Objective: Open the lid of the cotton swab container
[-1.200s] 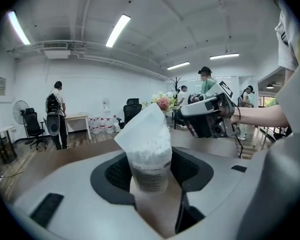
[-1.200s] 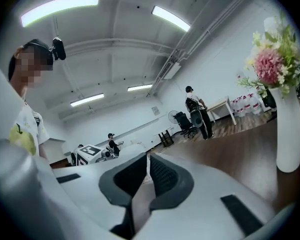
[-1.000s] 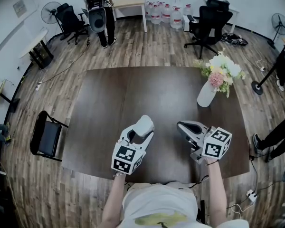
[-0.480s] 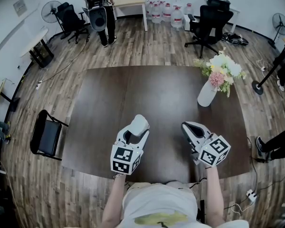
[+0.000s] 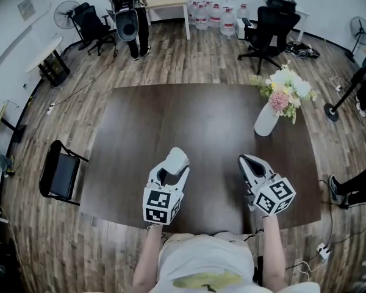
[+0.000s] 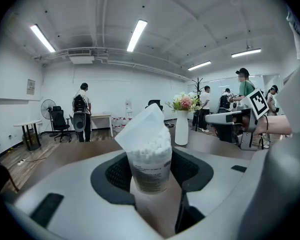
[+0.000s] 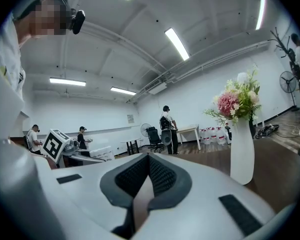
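Observation:
A clear cotton swab container (image 6: 150, 160), packed with white swabs, stands upright between the pads of my left gripper (image 6: 152, 173), which is shut on it. Its white lid (image 6: 141, 127) is tipped up and back on the left side, so the swab tips show. In the head view the container (image 5: 175, 159) is held over the dark table (image 5: 171, 112) near its front edge. My right gripper (image 5: 249, 162) hovers to the right of it, apart from it, jaws shut and empty. The right gripper view shows its pads (image 7: 162, 176) pressed together with nothing between them.
A white vase of flowers (image 5: 266, 121) stands at the table's right side, beyond my right gripper. A black chair (image 5: 61, 177) sits left of the table on the wooden floor. Office chairs, water bottles and people are further back in the room.
My right gripper has shifted a little to the right and turned so that it points more straight away from me. The left gripper and container have drifted slightly left and nearer.

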`<act>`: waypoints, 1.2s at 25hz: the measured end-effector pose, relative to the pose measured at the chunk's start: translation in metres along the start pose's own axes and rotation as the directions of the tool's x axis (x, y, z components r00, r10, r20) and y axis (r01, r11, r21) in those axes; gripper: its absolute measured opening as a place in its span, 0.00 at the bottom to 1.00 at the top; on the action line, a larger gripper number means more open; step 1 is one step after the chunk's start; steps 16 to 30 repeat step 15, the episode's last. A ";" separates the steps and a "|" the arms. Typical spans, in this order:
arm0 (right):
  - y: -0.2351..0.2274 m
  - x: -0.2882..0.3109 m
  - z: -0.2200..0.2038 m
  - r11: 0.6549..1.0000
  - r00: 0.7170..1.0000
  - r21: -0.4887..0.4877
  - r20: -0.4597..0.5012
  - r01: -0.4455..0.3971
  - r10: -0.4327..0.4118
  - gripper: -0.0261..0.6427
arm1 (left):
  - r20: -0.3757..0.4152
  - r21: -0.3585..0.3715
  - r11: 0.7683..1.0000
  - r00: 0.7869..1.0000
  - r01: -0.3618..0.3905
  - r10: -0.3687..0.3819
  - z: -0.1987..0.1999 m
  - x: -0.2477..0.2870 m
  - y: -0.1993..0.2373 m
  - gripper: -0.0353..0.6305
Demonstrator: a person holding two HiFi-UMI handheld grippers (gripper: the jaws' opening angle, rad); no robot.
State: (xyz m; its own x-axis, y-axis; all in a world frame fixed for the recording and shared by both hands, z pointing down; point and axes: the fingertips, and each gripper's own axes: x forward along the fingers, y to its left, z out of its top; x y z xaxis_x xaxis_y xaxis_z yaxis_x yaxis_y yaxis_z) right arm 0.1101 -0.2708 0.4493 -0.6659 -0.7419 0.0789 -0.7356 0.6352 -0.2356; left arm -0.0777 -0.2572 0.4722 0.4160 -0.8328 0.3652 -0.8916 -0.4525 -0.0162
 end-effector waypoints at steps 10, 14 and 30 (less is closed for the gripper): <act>-0.008 -0.007 0.003 0.998 0.998 0.007 0.027 0.061 -0.061 0.07 | 0.002 0.002 1.000 1.000 -0.011 0.011 0.001 -0.004 0.003 0.40; -0.010 -0.009 0.003 0.997 0.996 0.011 0.024 0.080 -0.081 0.07 | 0.004 0.000 1.000 1.000 -0.015 0.015 0.003 -0.005 0.004 0.40; -0.011 -0.010 0.003 0.996 0.996 0.011 0.024 0.084 -0.084 0.07 | 0.005 -0.001 1.000 1.000 -0.016 0.016 0.004 -0.006 0.004 0.40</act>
